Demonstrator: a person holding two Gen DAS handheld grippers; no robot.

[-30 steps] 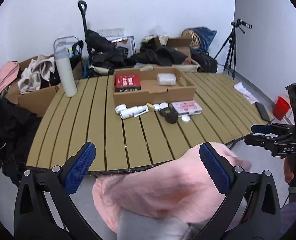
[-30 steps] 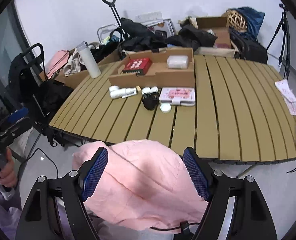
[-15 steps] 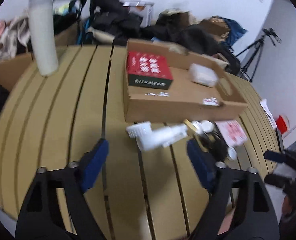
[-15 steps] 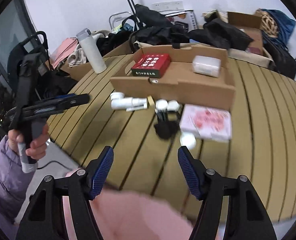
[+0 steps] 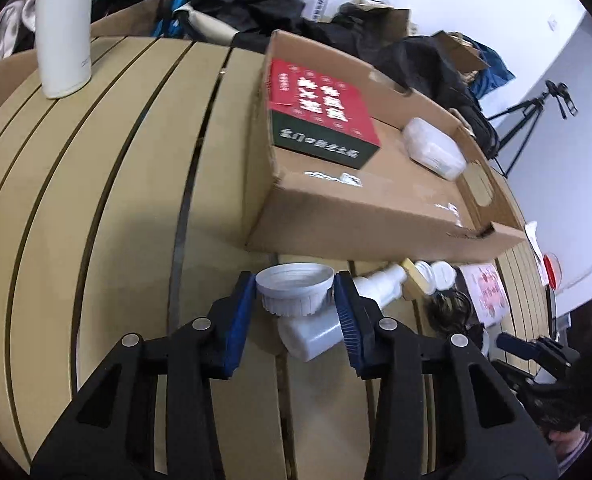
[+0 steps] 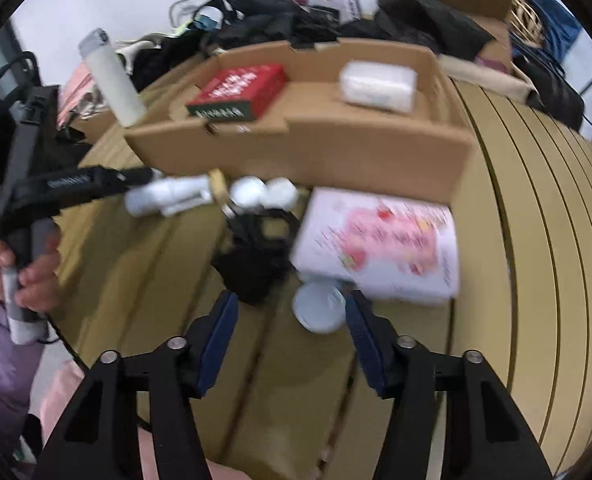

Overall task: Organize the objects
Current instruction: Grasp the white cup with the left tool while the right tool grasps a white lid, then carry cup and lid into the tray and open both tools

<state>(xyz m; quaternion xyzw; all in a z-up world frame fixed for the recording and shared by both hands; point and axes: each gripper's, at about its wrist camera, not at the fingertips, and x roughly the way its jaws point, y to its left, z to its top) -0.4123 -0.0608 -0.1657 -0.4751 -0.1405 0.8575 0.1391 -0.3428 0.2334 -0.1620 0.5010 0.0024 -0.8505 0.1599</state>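
Left gripper (image 5: 294,312) low over tan slatted table (image 5: 96,200), blue-padded fingers straddling ribbed round mouth of white plastic pipe fitting (image 5: 296,292); pads at or almost at the rim on both sides, firm clamping impossible to confirm. Fitting lying on its side on the slats, white tube end running off rightward toward small yellow block (image 5: 409,274) and two white round caps (image 5: 439,274). Just behind, near wall of shallow brown cardboard box (image 5: 355,220), holding red-topped, dark-sided carton with white lettering (image 5: 319,110) at its left end and pale wrapped rectangular pack (image 5: 433,152) further right. Beyond, at far left edge of table, tall white cylindrical bottle (image 5: 62,28) upright. At lower right rim of this view, part of right gripper, dark and partly cut off.

Right gripper (image 6: 292,322) spread wide and empty, blurred, fingers either side of small white round lid (image 6: 319,308) lying flat on the slats; lid closer to the right finger, contact not discernible. Immediately past it, black bundled cord or strap (image 6: 256,252) and white flat packet printed with pink pattern (image 6: 379,240), the packet's near corner overlapping the lid's far edge. Further on, same cardboard box with red carton and pale pack inside. Behind the table, heap of dark bags and clothing (image 6: 280,16) against white wall.
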